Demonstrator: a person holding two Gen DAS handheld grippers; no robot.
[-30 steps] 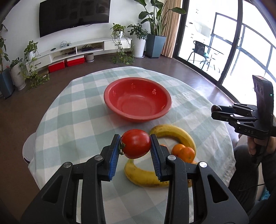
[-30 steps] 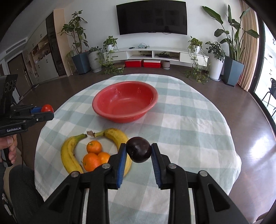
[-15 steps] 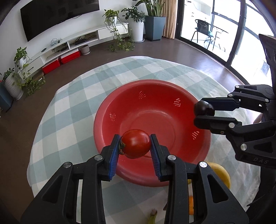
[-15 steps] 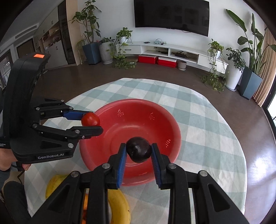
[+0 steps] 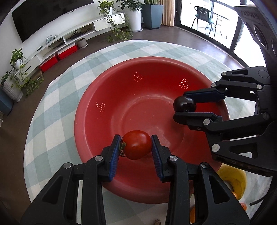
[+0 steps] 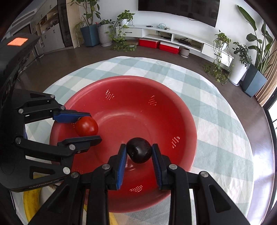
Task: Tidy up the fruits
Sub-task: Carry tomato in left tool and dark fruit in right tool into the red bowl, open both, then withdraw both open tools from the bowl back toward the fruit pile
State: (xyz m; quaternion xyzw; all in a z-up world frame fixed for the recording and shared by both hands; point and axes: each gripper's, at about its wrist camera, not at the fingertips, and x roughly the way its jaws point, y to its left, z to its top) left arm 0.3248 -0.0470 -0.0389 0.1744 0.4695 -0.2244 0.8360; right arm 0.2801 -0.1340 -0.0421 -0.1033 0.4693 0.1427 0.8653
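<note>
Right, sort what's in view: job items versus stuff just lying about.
Job:
- tomato, between the left tool's opening jaws
- dark fruit, gripped by the right tool
- red bowl beneath both
- banana, oranges beside the bowl

Lying about:
- checked tablecloth
- potted plants
- television
- red boxes

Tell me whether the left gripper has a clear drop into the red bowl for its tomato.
Probably yes. The left gripper, its jaws opening around the tomato, is above the red bowl, which holds nothing. The right gripper with its dark fruit is off to the side.
</note>
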